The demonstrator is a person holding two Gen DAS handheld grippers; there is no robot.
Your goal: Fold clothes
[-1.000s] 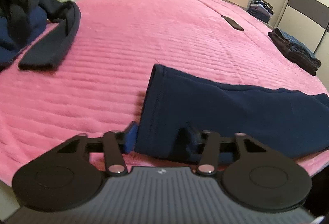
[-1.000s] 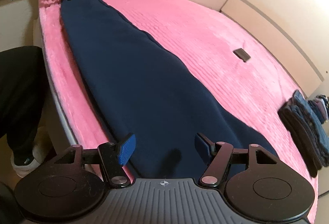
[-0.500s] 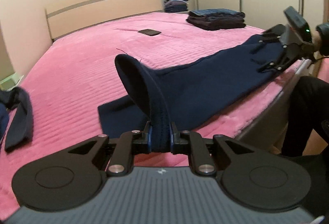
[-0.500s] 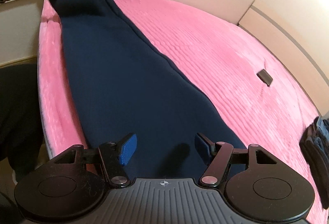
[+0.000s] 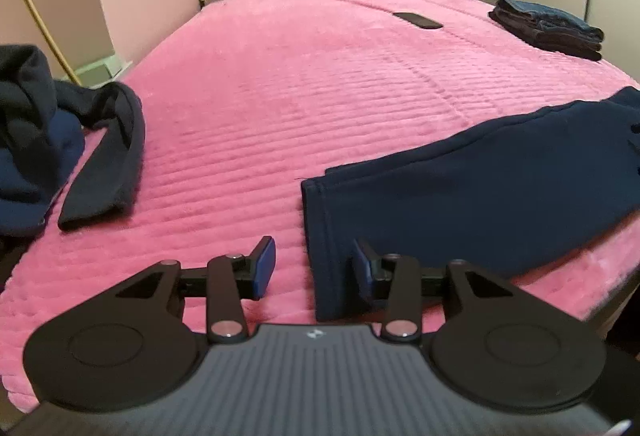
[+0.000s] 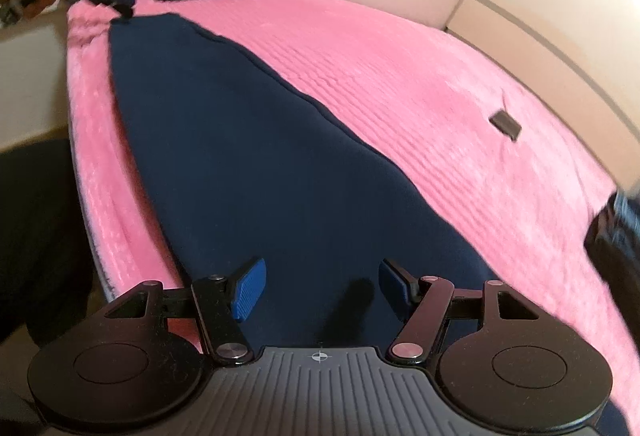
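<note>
The navy trousers lie stretched flat along the near edge of the pink bed, one long dark strip with the cuff end toward the left. The left gripper hovers right at that cuff, jaws spread, one finger on either side of the hem and nothing pinched. The right gripper hangs over the opposite end of the trousers, jaws spread too, holding nothing. So this garment looks laid out and smoothed but not yet folded across its length; that fold seems the step in hand. Far right on the bed sits a stack of folded clothes, apparently finished work. To the left a heap of dark garments waits unfolded, so plenty remains.
</note>
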